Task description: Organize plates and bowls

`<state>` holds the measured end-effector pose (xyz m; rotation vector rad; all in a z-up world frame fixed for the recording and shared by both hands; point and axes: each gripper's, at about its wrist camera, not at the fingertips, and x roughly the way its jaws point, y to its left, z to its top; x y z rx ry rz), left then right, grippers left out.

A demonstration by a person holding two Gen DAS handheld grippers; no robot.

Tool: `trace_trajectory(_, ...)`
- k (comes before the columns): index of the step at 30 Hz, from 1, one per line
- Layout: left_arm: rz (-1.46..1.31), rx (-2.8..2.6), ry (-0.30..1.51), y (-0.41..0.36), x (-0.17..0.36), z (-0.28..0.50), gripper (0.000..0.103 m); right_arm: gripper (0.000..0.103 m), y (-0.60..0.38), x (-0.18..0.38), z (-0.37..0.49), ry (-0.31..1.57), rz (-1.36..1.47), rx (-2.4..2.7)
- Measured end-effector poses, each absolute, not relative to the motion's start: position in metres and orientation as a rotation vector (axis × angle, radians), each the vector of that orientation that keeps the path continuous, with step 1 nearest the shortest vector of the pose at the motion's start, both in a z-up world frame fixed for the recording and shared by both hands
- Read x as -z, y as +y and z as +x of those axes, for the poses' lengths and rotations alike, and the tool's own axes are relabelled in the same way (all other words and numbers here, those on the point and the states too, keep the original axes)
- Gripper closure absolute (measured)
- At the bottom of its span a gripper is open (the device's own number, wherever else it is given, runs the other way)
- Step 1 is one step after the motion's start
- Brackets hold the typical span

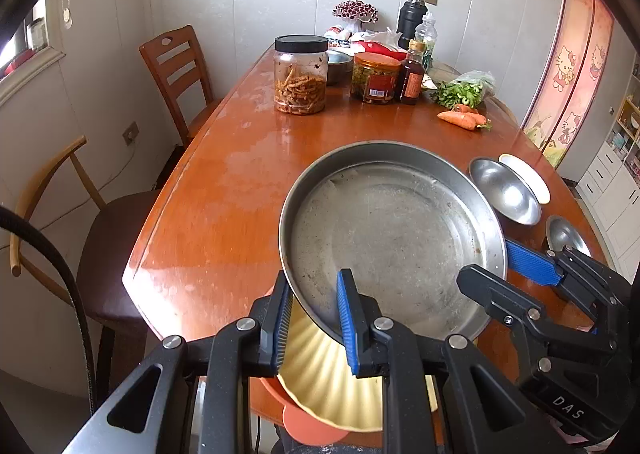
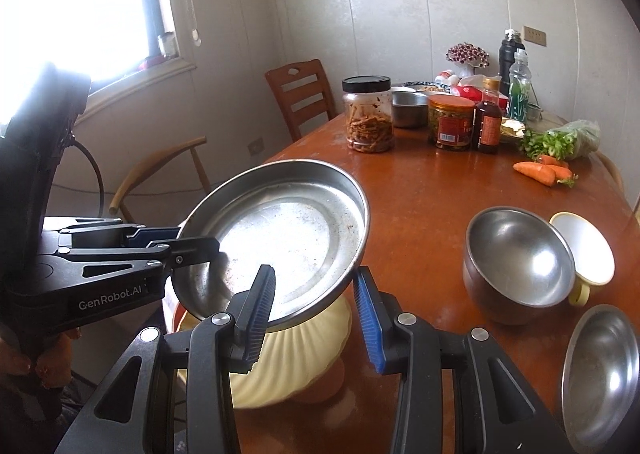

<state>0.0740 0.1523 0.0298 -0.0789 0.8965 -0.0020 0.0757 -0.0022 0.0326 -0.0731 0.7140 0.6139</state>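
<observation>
Your left tool (image 1: 314, 322) was clenched on the steel pan (image 1: 394, 230) above the yellow plate (image 1: 332, 386); your right tool (image 2: 314, 318), released, straddled its rim. Two steel bowls (image 2: 520, 266) and a cup (image 2: 588, 254) remained unstacked on the worktop (image 2: 440, 206).

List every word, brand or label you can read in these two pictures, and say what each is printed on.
"GenRobot.AI": on the left tool's black body.
"DAS": on the right tool's black body.
Red-labelled jar: print too blurred to read.
Dark sauce bottle: label too small to read.
</observation>
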Motion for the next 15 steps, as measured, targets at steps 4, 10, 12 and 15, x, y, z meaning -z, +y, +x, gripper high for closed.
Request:
trace_trajectory(4,-0.091,-0.004,0.903,0.154,-0.022,0.066,0.081,0.060,-0.001,-0.027,0.069,0.722,-0.079,-0.623)
trace_trajectory(10,-0.107,-0.017,0.912,0.156,-0.011,0.054,0.081,0.060,0.002,-0.017,0.059,0.733,-0.101,-0.636)
trace_trajectory(12,-0.106,-0.023,0.909,0.156,-0.010,0.051,0.081,0.060,0.002,-0.014,0.056,0.736,-0.106,-0.642)
trace_trajectory(15,-0.109,-0.026,0.906,0.156,-0.010,0.047,0.081,0.060,0.004,-0.012,0.054,0.734,-0.116,-0.651)
